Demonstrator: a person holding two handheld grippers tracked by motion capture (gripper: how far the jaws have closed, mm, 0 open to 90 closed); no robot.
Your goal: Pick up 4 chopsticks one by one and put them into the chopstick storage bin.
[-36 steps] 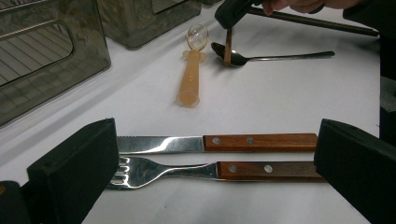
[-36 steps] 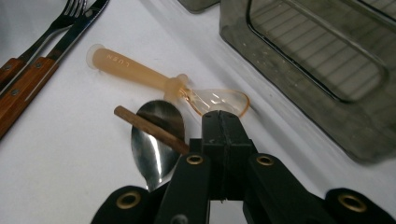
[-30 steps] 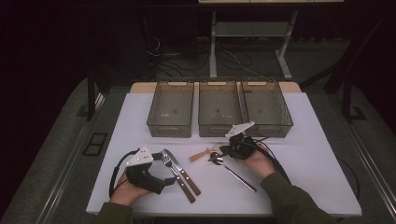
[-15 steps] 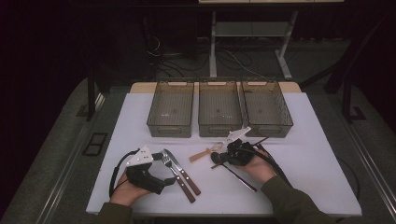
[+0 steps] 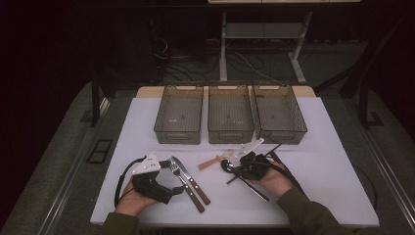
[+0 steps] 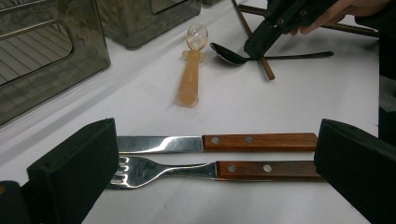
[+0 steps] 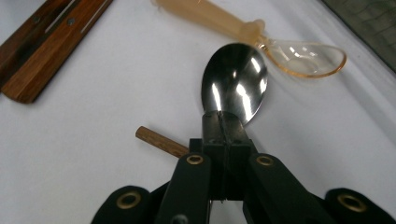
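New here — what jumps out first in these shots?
The right tongs are shut on the neck of a steel spoon at table centre, beside an amber plastic spoon and a wooden chopstick. The left tongs stand open around a wood-handled knife and fork lying side by side. Behind them, three smoky bins sit in a row.

Three grey bins (image 5: 231,117); knife (image 6: 219,142) beside fork (image 6: 187,171).

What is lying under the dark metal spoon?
A wooden chopstick pokes out from beneath the metal spoon, which the right gripper clamps at the neck. Its jaws hide whether the two touch.
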